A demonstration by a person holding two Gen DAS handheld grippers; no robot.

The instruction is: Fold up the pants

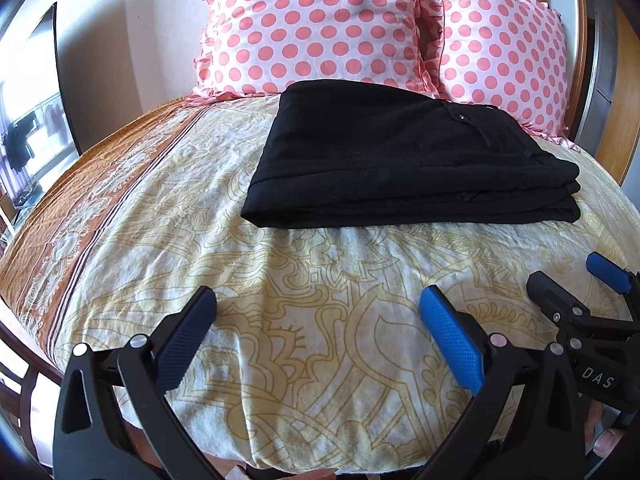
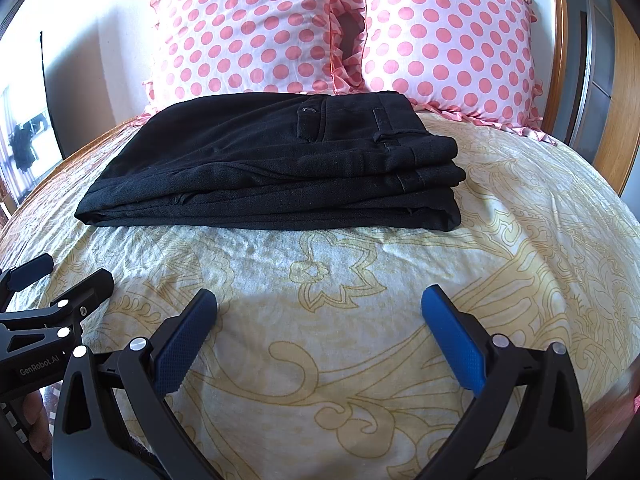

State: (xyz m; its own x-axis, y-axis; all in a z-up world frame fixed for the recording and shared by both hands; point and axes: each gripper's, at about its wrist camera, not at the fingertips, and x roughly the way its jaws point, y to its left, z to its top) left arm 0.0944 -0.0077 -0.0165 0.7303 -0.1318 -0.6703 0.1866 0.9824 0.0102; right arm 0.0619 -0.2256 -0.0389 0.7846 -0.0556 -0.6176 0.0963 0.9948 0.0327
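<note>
Black pants [image 1: 400,160] lie folded into a flat stack of layers on the bed, just in front of the pillows; the right wrist view shows the pants [image 2: 272,168] with the waistband and a buttoned pocket on top. My left gripper [image 1: 318,300] hovers over the bedspread short of the stack, open and empty. My right gripper [image 2: 319,300] is open and empty too, also short of the stack. Each gripper shows at the edge of the other's view: the right gripper [image 1: 568,280] and the left gripper [image 2: 72,272].
Two white pillows with pink dots [image 1: 320,28] [image 2: 448,40] lean against the wooden headboard [image 2: 560,40]. The cream patterned bedspread [image 1: 320,280] has an orange border [image 1: 92,200] at the left edge. A window [image 1: 28,120] lies far left.
</note>
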